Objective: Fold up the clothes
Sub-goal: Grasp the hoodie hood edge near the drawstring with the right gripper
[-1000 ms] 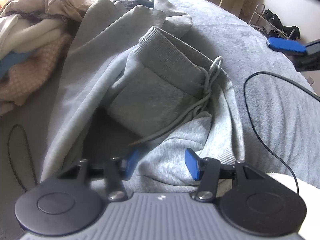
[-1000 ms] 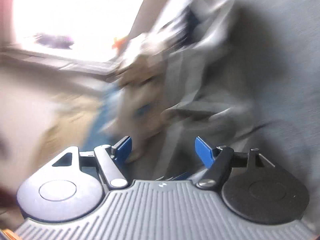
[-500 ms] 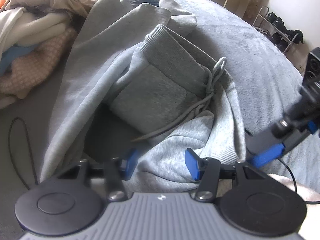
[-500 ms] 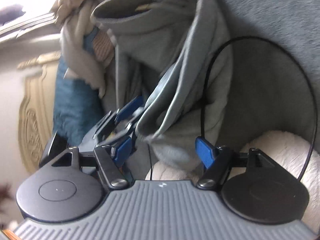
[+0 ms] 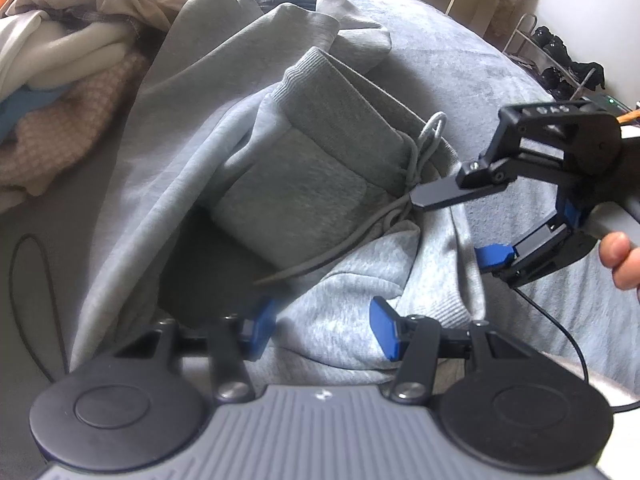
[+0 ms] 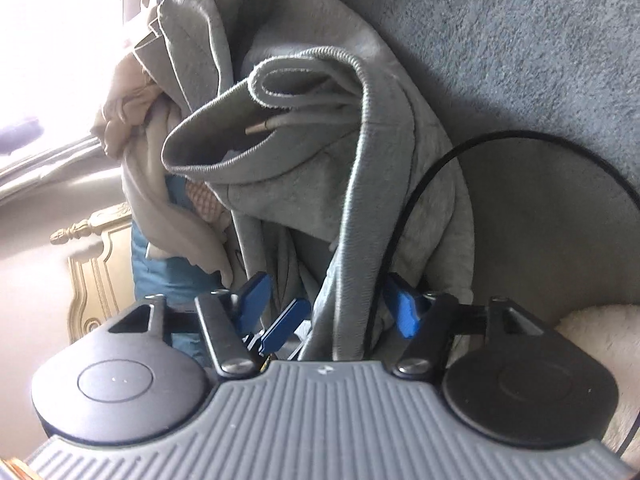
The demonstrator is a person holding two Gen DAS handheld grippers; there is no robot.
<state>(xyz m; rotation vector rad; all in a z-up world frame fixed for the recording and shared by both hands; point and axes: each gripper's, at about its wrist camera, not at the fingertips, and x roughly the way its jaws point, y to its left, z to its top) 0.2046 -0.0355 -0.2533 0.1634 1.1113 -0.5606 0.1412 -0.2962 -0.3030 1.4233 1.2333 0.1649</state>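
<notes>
Garment: we work on a grey hooded sweatshirt, which lies crumpled on the grey bedspread, its ribbed hem turned up and its drawstring loose across the middle.
Left gripper: we have a light grey fold of the sweatshirt between its blue pads at the near edge; the jaws stand half open, and we cannot tell if the pads really press the cloth.
Right gripper: it comes in from the right side, just beside the drawstring; its jaws have just been closing, with the sweatshirt's ribbed edge and a black cable between them, not yet pinched.
Step in hand: we judge this is taking a second hold, so that the garment can be spread flat.
How to do it well: we should catch only the cloth edge, keep the cable and drawstring out, and then pull both holds apart evenly.
Other things: a pile of clothes waits far left.
</notes>
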